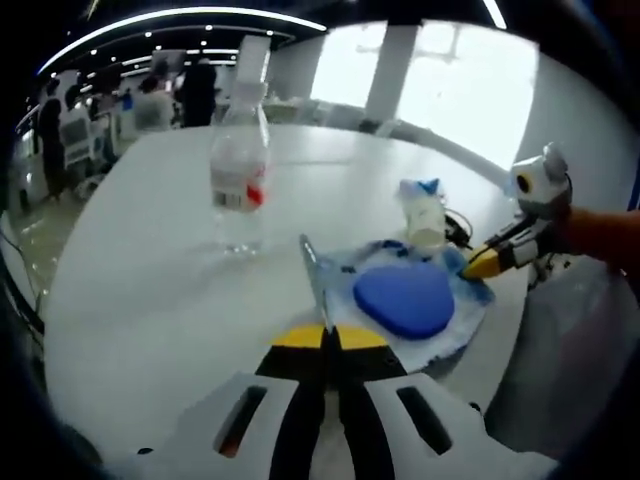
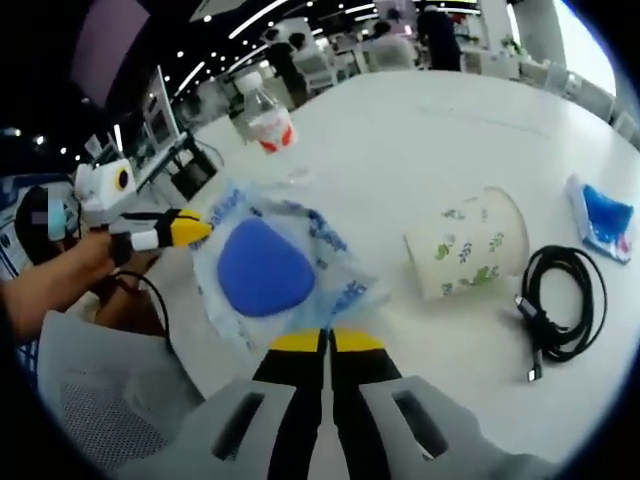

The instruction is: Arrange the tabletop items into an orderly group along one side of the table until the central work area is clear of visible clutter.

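Fingers (image 1: 329,338) pinch blue packet (image 1: 405,300); right gripper view adds cable (image 2: 555,310), cup (image 2: 470,250).

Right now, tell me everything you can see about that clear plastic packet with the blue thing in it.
The plastic packet is a crinkly transparent wrapper with blue print, holding a rounded, solid blue pad. It lies flat near the white table edge. Both grippers pinch it at opposite edges: the left gripper and the right gripper, jaws closed on its film. A paper cup lies nearby, apart from it.
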A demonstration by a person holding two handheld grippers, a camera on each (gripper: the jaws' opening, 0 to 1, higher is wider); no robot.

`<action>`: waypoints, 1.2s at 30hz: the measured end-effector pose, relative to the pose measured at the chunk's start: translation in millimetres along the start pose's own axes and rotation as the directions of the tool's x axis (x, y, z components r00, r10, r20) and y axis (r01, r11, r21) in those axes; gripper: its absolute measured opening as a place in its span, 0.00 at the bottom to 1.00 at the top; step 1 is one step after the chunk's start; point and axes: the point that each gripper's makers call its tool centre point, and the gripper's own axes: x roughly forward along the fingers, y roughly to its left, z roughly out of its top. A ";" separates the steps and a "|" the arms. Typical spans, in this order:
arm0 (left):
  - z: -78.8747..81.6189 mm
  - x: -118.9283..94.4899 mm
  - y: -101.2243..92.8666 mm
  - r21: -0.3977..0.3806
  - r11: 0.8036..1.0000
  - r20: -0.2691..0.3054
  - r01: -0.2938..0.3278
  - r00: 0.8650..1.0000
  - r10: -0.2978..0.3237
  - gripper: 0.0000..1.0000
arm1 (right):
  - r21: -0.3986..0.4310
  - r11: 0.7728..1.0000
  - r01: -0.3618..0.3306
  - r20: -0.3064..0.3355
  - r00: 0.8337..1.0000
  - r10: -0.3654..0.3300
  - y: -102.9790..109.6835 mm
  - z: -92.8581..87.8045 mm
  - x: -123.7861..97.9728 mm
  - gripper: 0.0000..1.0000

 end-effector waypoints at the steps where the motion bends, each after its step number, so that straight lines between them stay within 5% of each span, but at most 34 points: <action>1: 0.9 -0.2 -1.0 0.005 1.000 0.001 -0.001 1.000 0.001 0.00 | -0.004 1.000 0.000 0.000 1.000 0.000 -0.3 -0.1 -0.6 0.02; 17: 23.0 -8.5 -9.0 0.044 0.999 0.025 -0.020 1.000 0.018 0.00 | -0.015 1.000 -0.013 0.067 0.998 0.014 0.2 18.9 -22.5 0.02; 36: 98.2 24.8 -30.2 0.126 0.992 0.091 -0.006 0.996 -0.006 0.00 | 0.016 0.998 0.057 0.198 0.978 -0.059 -49.9 69.4 -67.8 0.02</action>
